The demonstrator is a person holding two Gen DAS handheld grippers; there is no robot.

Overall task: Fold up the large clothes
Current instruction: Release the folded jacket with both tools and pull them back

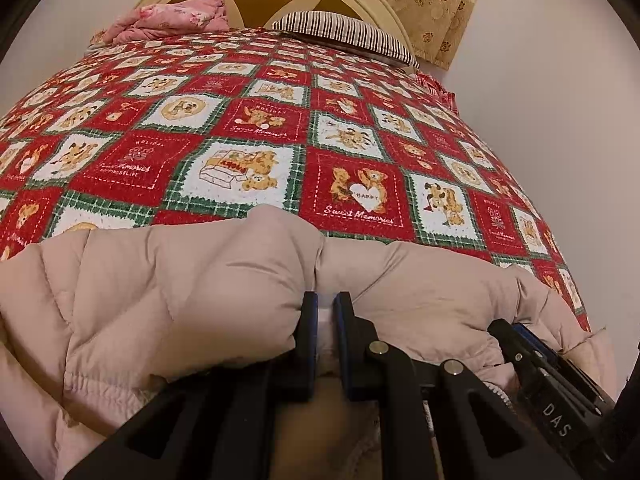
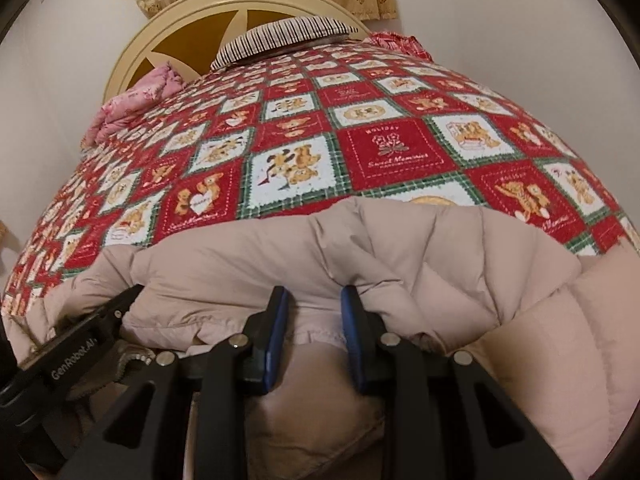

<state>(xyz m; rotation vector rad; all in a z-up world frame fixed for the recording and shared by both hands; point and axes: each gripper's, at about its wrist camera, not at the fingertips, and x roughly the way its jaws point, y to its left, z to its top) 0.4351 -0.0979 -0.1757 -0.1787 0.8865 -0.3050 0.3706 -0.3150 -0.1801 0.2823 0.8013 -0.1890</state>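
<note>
Near the foot of the quilt (image 1: 248,128), the left gripper (image 1: 326,304) pinches the coat (image 1: 160,280) hem nearly shut, while the right gripper (image 2: 314,300), jaws wider, seems to straddle the same edge, likely for lifting it over.

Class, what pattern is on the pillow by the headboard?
Thin dark and light stripes on the pillow, clearest in the left wrist view.

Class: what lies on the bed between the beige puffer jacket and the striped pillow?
Only bare teddy-bear quilt between puffer jacket and striped pillow, in both wrist views.
</note>
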